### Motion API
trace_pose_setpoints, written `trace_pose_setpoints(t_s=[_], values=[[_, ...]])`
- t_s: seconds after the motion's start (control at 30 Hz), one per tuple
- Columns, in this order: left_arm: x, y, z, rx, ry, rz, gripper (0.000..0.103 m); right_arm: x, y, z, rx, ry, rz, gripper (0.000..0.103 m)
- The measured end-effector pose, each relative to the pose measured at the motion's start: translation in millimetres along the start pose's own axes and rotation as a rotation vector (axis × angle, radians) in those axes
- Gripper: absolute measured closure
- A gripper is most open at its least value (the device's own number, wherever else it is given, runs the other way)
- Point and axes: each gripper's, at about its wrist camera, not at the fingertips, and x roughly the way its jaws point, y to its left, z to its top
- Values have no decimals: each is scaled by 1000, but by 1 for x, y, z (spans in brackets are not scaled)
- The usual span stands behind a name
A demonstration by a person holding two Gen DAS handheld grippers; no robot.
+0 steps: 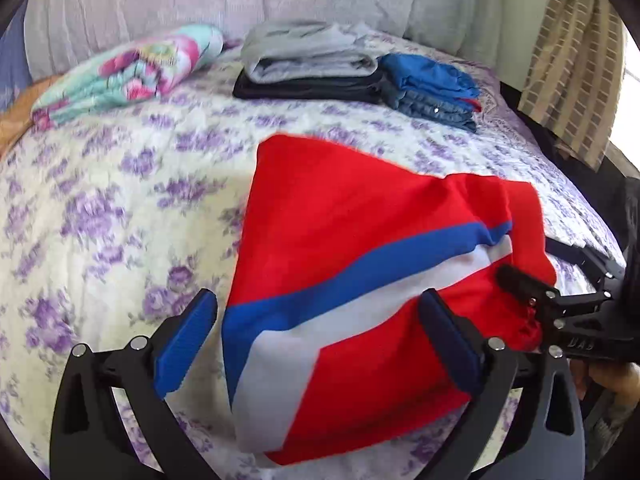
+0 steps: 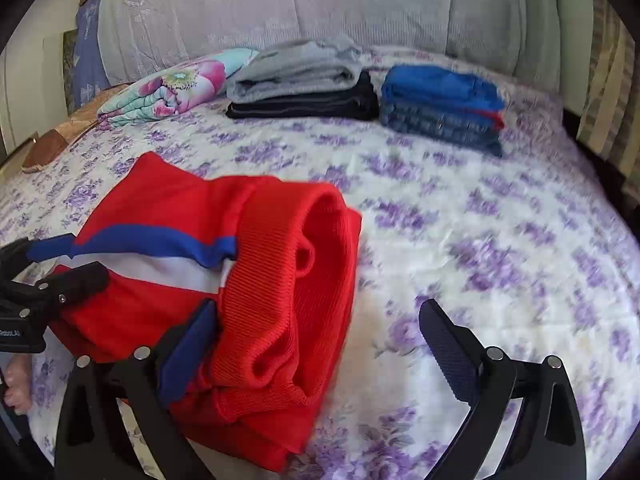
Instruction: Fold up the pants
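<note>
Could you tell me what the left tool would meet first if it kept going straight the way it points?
Most likely the folded red pants with the blue and white stripe, lying directly between the open left tool fingers; depth is uncertain.

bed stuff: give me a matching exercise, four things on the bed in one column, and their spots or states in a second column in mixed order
Things:
1. red pants
2. grey garment
3. blue folded stack
4. floral blanket

Places or states:
A. rolled up at the far left, by the pillows
B. folded, lying on top of a black garment
C. nearest the grippers, folded, ribbed waistband showing
D. farthest right of the folded piles

Pairs: 1-C, 2-B, 3-D, 4-A
</note>
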Motion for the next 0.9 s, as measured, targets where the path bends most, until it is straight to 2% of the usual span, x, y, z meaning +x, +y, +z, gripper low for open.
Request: trace_pose_setpoints(t_s=[0.07, 0.47, 0.73, 0.83, 0.9], values=[[3, 6, -1, -28, 12, -27, 4, 3, -7, 1, 47, 16, 40, 4], [-1, 2, -4, -11, -13, 5, 4, 1, -3, -2, 36, 1, 26, 4], [-4, 2, -4, -10, -22, 21, 4, -37, 10, 11, 10, -138, -32, 4], [-4, 2, -4, -10, -23, 22, 4, -31, 16, 14, -29, -108, -47, 4], [-4, 1, -4, -8, -21, 22, 4, -7, 20, 5, -77, -8, -71, 4]])
